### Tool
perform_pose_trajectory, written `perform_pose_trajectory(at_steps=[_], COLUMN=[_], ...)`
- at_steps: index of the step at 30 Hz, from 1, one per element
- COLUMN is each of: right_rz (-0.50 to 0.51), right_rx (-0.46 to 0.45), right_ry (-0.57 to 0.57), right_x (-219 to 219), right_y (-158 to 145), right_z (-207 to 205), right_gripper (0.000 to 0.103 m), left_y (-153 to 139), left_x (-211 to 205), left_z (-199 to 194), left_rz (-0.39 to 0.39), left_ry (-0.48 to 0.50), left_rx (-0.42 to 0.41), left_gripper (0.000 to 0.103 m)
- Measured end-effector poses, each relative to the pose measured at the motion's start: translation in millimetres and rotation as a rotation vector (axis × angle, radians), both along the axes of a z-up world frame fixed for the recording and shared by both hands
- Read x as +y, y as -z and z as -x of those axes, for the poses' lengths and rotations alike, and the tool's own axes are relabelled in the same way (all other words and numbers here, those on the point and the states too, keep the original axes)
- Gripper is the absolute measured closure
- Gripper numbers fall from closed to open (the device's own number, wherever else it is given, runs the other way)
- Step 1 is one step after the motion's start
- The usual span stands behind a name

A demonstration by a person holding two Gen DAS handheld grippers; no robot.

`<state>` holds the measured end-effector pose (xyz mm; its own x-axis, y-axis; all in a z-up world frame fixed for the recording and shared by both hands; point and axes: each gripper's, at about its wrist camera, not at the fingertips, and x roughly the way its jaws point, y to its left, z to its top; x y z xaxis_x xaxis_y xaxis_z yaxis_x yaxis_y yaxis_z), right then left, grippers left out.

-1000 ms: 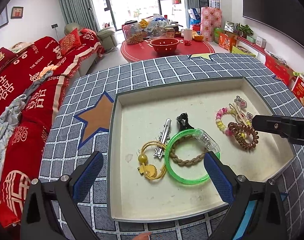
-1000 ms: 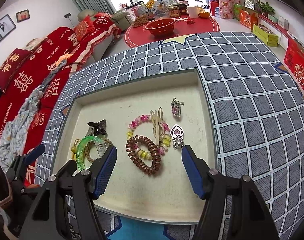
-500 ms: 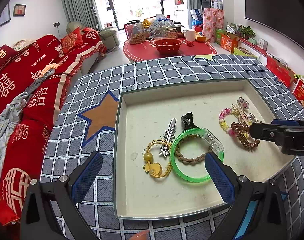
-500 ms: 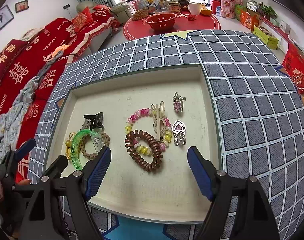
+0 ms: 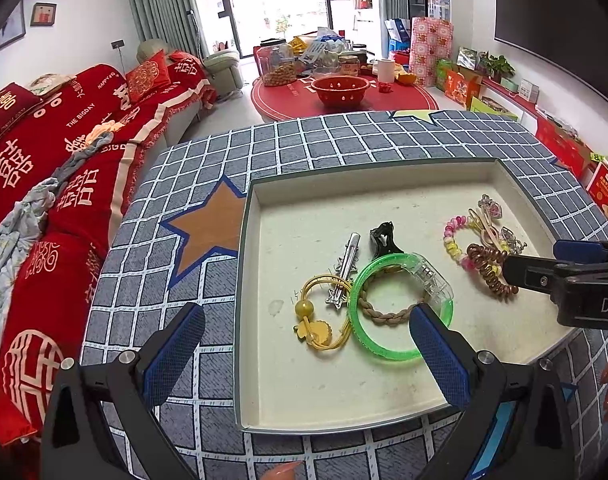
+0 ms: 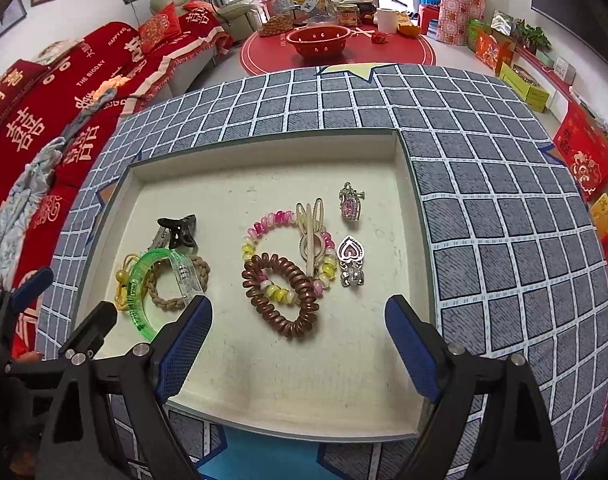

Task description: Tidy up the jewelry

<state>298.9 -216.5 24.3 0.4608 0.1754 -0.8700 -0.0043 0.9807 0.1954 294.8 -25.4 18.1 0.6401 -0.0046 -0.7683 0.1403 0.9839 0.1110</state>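
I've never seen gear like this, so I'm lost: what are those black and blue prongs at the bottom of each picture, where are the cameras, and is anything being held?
There is no robot here. A person holds a two-fingered tool in each hand, and each carries a wide-angle camera looking forward along its fingers, so each picture is one tool's own view. The blue-padded prongs are those fingers. The left tool and the right tool both stand open above a shallow tray on a checked tablecloth; the right one's jaws have just been opening. Neither holds anything.

In the tray lie a green bangle, a braided band, a yellow hair tie, a silver clip and a black claw clip to the left. To the right lie a brown coil tie, a beaded bracelet, a beige pin and two sparkly charms.
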Motion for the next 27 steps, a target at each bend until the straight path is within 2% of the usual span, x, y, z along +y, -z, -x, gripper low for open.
perform_pose_trajectory(at_steps=[6, 27], right_rz=[-0.009, 0.064], right_rx=[0.011, -0.010], right_ry=[0.019, 0.026], right_x=[-3.4, -7.9], right_y=[-1.9, -10.2], right_z=[4.4, 32.3], right_gripper=[0.013, 0.013], left_y=[-0.2, -4.4], left_x=[3.4, 2.4], left_z=[2.3, 23.8], left_rz=[0.005, 0.015], left_ry=[-0.010, -0.003], left_rx=[0.002, 0.018], left_gripper=[0.000, 0.000])
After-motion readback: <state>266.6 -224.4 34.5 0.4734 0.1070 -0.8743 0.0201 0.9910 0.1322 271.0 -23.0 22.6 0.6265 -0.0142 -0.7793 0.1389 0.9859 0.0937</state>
